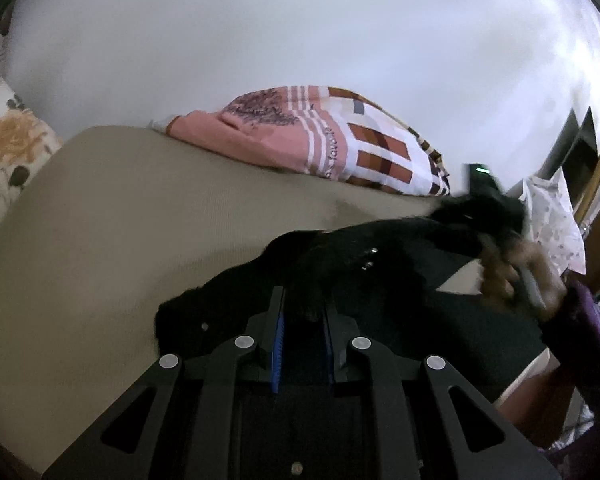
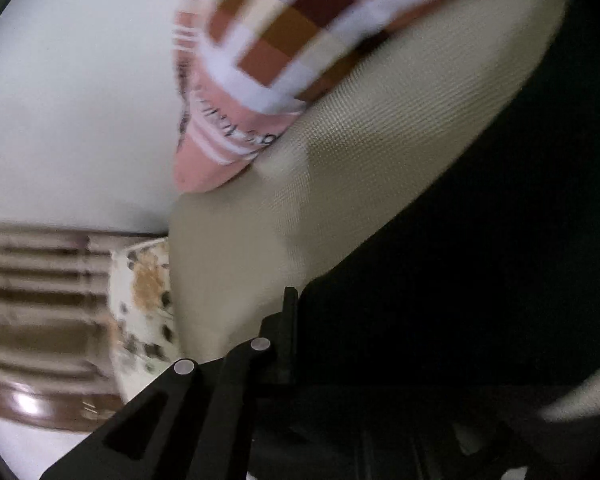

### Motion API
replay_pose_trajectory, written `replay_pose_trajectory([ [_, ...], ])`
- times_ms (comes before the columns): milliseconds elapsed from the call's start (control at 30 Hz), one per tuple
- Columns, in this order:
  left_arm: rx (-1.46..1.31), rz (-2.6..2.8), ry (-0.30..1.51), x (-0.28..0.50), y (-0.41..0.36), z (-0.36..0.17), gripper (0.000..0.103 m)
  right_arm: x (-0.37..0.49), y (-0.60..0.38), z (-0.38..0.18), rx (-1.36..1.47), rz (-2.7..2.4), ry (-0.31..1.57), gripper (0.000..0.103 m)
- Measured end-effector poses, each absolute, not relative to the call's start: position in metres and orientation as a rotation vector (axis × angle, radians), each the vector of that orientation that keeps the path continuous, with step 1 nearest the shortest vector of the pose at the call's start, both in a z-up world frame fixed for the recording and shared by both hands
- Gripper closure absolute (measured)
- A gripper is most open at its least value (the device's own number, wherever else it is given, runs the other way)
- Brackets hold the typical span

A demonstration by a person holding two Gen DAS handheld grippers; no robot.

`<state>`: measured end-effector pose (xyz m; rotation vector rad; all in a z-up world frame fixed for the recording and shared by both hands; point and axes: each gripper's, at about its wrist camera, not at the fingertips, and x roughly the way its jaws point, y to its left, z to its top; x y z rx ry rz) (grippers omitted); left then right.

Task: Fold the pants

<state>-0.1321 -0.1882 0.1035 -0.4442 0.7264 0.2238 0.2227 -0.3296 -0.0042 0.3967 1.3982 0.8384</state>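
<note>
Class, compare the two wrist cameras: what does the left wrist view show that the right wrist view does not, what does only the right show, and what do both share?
Only the left wrist view shows the person's right hand holding the right gripper, the pants' metal studs, a white bag, and the left gripper with its jaws closed on black fabric. Only the right wrist view shows a brown striped surface. Both show the black pants, the beige mattress, the pink checked blanket, the floral pillow and the white wall.
</note>
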Motion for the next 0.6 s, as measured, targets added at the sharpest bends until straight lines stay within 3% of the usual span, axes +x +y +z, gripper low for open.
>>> replay_pose_trajectory([
  [100,-0.445,0.244,0.766,-0.148,-0.190,0.101,0.086,0.165,-0.356,0.013,0.323,0.869,1.330,0.096],
  [300,-0.461,0.311,0.876,-0.191,-0.207,0.073,0.086,0.068,-0.388,-0.004,0.305,0.885,1.385,0.096],
  [600,-0.440,0.446,1.025,-0.232,-0.225,0.041,0.079,0.030,-0.406,-0.063,0.318,0.888,1.471,0.095],
])
